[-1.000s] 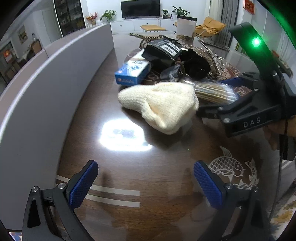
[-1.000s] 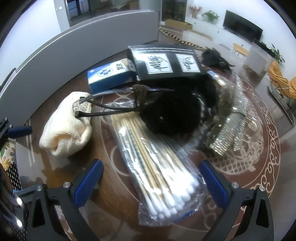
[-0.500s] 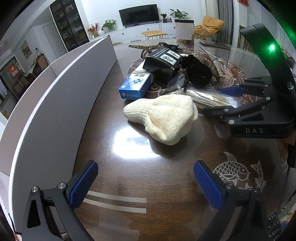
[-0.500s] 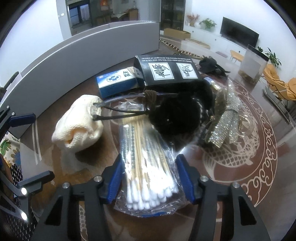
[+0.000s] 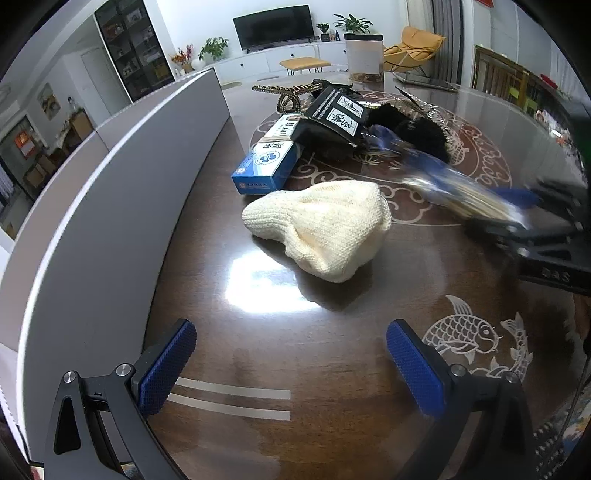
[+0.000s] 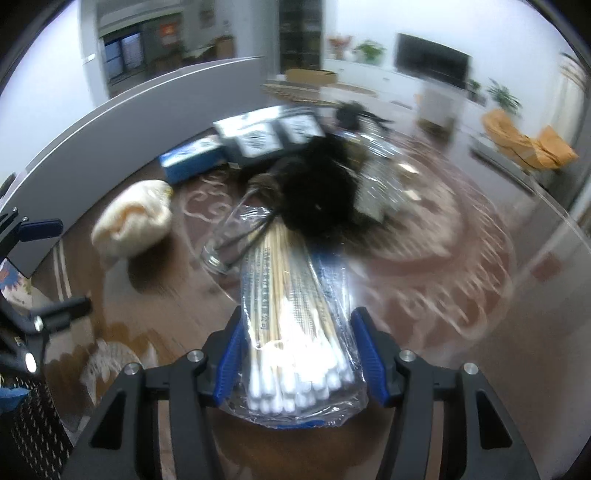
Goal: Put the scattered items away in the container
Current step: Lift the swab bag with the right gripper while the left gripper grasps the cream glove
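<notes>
A bag of cotton swabs (image 6: 295, 332) is being clamped by the right hand-held gripper (image 6: 297, 362); the left hand-held gripper (image 5: 291, 363) is being held wide open, empty; the pile behind is blurred.

a dark brown glossy desk (image 5: 332, 369) with pale fish and cloud patterns inlaid fills the near view, a bright patch of ceiling light glaring off it. a long grey curved panel (image 5: 122, 206) runs along its left edge. beyond, a white wall carries a black television (image 5: 272, 26) above a low white cabinet (image 5: 266, 62), with potted plants (image 5: 352, 23) on top and a small yellow bench (image 5: 304, 64) in front. a mustard-yellow lounge chair (image 5: 413, 44) sits to the right near grey curtains (image 5: 447, 37). on the left stands a tall dark glass-fronted cabinet (image 5: 133, 44). the right wrist view is blurred, showing the same room.
</notes>
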Demonstrator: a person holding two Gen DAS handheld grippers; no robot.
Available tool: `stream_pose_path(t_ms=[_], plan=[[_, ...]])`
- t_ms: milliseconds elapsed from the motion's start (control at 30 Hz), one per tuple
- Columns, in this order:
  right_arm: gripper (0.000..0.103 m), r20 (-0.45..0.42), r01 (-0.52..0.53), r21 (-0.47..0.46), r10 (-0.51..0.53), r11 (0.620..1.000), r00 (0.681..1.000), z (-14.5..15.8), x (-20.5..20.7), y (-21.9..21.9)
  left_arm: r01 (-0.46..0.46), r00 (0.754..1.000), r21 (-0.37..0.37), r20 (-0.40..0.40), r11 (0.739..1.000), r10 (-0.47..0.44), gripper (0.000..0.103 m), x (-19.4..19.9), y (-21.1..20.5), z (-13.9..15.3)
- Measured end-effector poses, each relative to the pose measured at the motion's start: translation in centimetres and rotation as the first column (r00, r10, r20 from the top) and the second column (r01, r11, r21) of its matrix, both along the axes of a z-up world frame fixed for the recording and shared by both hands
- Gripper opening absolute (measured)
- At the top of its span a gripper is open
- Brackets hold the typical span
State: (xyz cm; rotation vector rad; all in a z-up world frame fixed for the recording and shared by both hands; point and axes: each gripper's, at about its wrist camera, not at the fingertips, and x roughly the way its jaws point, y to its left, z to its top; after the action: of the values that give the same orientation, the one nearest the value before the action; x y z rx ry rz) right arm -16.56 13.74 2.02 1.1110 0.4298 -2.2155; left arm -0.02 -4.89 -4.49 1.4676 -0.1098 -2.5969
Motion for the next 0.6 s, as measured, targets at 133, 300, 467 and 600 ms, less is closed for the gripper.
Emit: stream_pose_path(t_ms=[133, 300, 467, 600], plan=[[0.057, -0.012, 0.115, 0.002, -0.115, 0.993, 0.993, 0.0, 0.7, 3.5, -0.029, 1.0, 0.103, 0.001, 0.994, 0.029, 0.103, -0.5, -1.0, 0.3], [0.058, -0.02, 0.186, -0.028, -0.187, 0.982, 0.982, 0.0, 1.0, 5.9, -0.085, 0.996, 0.198, -0.015, 0.976, 0.09, 0.103, -3.0, -1.6, 1.5], [0.058, -0.025, 0.192, -0.023, -0.192, 0.981, 0.981, 0.2, 1.1, 5.9, -0.184, 0.983, 0.269, 0.037, 0.945, 0.181, 0.103, -7.2, -2.1, 0.5], [0.058, -0.026, 0.192, -0.023, -0.193, 0.981, 0.981, 0.0, 1.3, 6.0, -0.244, 0.967, 0.191, 0.119, 0.951, 0.224, 0.103, -9.5, -1.9, -1.8]])
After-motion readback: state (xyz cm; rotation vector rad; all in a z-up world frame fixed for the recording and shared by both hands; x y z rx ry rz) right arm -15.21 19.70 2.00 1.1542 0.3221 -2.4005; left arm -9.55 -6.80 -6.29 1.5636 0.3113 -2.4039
